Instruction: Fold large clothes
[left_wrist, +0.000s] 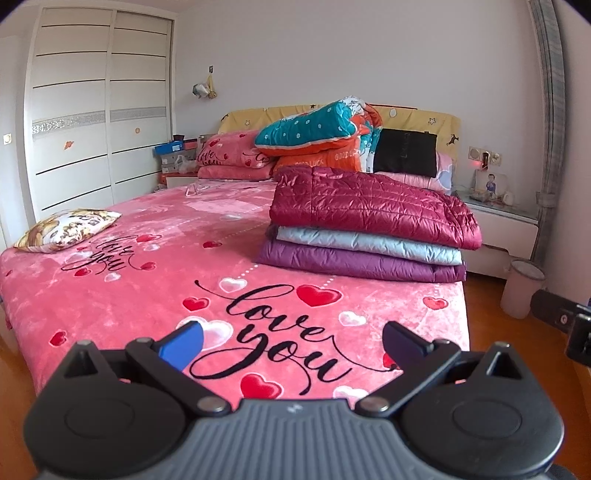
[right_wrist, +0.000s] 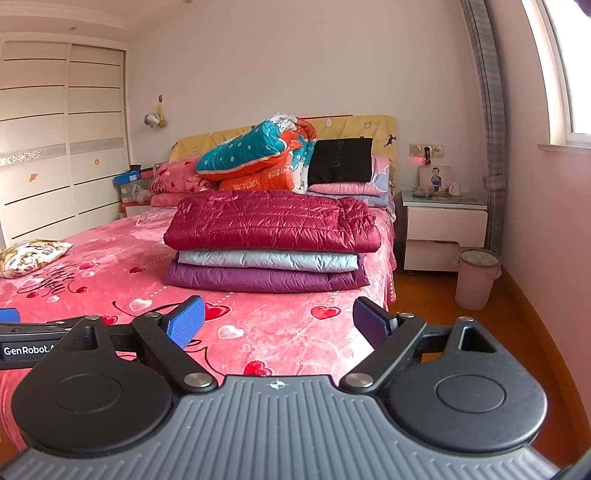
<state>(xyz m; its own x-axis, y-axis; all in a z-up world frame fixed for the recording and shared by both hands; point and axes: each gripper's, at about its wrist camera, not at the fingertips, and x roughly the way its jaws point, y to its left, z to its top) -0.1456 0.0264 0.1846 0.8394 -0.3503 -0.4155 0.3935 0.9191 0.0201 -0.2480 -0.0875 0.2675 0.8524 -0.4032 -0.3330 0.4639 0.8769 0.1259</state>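
A stack of three folded quilted jackets lies on the right side of the bed: a dark red one (left_wrist: 369, 206) on top, a light blue one (left_wrist: 365, 245) in the middle, a purple one (left_wrist: 354, 264) at the bottom. The same stack shows in the right wrist view, with the red jacket (right_wrist: 269, 219) on top. My left gripper (left_wrist: 293, 341) is open and empty over the foot of the bed, well short of the stack. My right gripper (right_wrist: 279, 323) is open and empty, also short of the stack.
The bed has a pink "love you" blanket (left_wrist: 147, 280). A patterned cushion (left_wrist: 66, 229) lies at its left. A teal and orange quilt (left_wrist: 325, 136) and pillows sit by the headboard. A nightstand (right_wrist: 445, 229) and a pink bin (right_wrist: 476, 278) stand on the right.
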